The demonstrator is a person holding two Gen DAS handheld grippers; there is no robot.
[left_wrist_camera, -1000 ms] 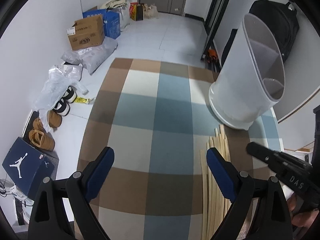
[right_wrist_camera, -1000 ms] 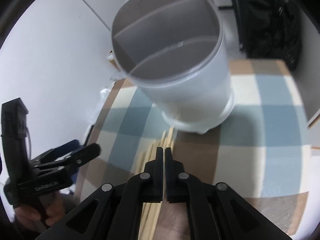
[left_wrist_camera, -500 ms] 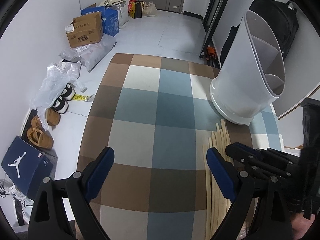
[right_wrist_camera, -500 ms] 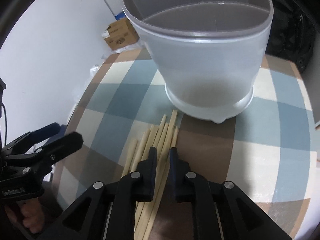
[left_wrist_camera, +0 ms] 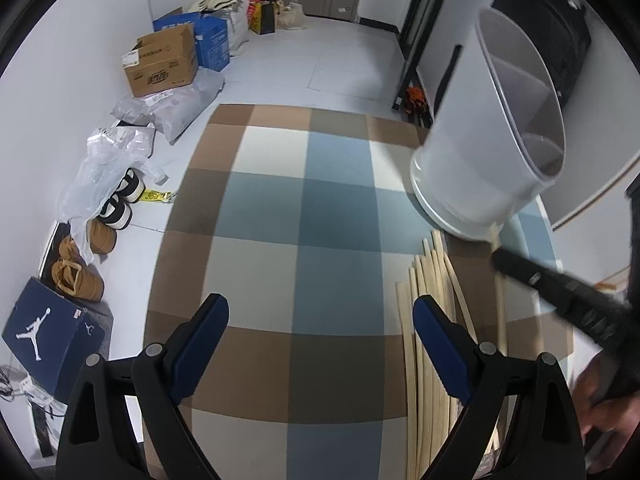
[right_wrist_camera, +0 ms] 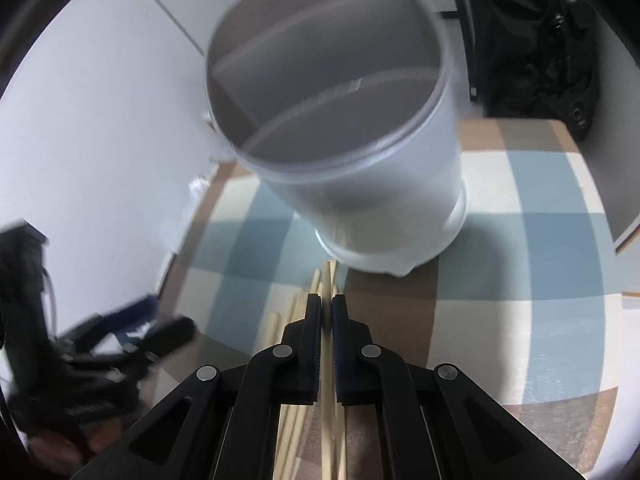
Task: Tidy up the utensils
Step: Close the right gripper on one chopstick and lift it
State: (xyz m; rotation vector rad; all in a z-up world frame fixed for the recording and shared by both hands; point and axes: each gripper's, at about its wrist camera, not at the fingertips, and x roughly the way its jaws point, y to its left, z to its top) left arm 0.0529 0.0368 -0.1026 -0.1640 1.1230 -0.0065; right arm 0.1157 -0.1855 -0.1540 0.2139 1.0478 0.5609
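One chopstick point(right_wrist_camera: 328, 364) is pinched between the fingers of the right gripper point(right_wrist_camera: 327, 312), near the divided white holder point(right_wrist_camera: 352, 168) on the checked desk point(left_wrist_camera: 280, 240). Remaining chopsticks point(left_wrist_camera: 434, 292) are seen beside the left gripper point(left_wrist_camera: 320, 320), its fingers spread wide.

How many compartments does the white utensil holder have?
3. The utensil holder is split by two dividers: a near section facing the right tongs, a middle strip, and a far section by the wall. All look empty; their bottoms are partly hidden.
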